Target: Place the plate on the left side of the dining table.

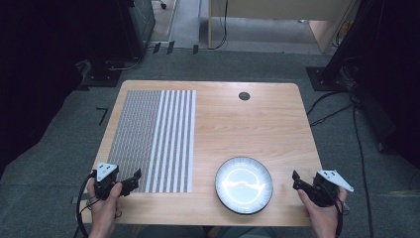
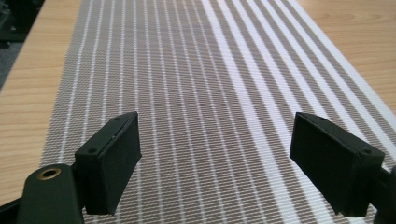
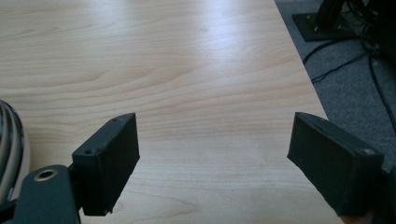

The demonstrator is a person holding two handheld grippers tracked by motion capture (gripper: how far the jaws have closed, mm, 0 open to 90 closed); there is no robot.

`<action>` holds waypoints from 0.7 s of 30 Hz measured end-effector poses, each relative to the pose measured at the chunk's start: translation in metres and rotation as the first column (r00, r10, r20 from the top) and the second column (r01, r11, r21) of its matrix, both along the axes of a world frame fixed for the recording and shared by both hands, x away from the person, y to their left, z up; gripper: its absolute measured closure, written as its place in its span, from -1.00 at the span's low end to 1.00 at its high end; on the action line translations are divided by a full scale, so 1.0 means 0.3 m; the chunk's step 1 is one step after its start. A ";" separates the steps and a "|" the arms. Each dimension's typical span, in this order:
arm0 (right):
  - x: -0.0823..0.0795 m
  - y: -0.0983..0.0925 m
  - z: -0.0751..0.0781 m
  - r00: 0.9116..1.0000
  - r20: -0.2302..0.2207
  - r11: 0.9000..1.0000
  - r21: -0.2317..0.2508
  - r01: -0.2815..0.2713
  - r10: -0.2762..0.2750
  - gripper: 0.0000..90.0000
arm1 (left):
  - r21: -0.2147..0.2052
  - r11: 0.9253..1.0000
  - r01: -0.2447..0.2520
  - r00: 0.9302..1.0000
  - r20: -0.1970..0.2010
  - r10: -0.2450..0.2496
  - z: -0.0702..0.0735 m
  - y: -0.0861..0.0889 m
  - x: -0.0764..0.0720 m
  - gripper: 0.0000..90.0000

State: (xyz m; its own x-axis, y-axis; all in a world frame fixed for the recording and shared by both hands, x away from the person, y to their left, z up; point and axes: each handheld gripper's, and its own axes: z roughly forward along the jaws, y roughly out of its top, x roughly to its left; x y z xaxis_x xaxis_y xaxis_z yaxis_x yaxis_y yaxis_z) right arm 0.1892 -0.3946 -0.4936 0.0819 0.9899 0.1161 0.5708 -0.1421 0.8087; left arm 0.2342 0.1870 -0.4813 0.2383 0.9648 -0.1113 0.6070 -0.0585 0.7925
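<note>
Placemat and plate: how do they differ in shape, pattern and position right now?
The placemat is rectangular, flat and woven, with white stripes on grey-brown; the plate is round, glossy, dark-rimmed. The placemat runs up the table's left half under the open left gripper; the plate sits near the front edge, left of the open right gripper. Both lie flat, ungripped.

A striped woven placemat (image 1: 152, 140) lies flat along the left side of the wooden table (image 1: 247, 126); a round plate (image 1: 243, 185) with a dark ribbed rim sits near the front edge, right of the mat; a small dark grommet (image 1: 244, 96) sits near the back edge.
</note>
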 end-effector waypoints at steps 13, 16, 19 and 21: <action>-0.002 0.060 0.027 0.999 0.014 0.999 0.034 -0.040 0.039 -0.63 | -0.037 0.993 0.115 0.993 -0.017 -0.115 0.011 -0.126 0.001 -0.64; -0.002 0.069 0.029 0.999 0.013 0.998 0.038 -0.050 0.050 -0.63 | -0.038 0.989 0.142 0.990 -0.019 -0.143 0.010 -0.168 0.007 -0.64; -0.002 0.075 0.030 0.999 0.010 0.998 0.043 -0.050 0.050 -0.63 | -0.040 0.987 0.156 0.987 -0.020 -0.157 0.013 -0.189 0.010 -0.65; -0.003 0.081 0.033 0.999 0.010 0.997 0.048 -0.054 0.053 -0.63 | -0.044 0.985 0.166 0.986 -0.016 -0.166 0.020 -0.214 0.013 -0.66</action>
State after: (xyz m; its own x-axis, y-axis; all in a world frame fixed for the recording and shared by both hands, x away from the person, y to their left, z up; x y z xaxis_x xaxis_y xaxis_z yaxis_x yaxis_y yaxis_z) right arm 0.1881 -0.3703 -0.4838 0.0279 0.9860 0.1643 0.5718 -0.1505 0.8064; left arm 0.2381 0.1228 -0.4753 0.3921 0.9063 -0.1580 0.6075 -0.1261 0.7843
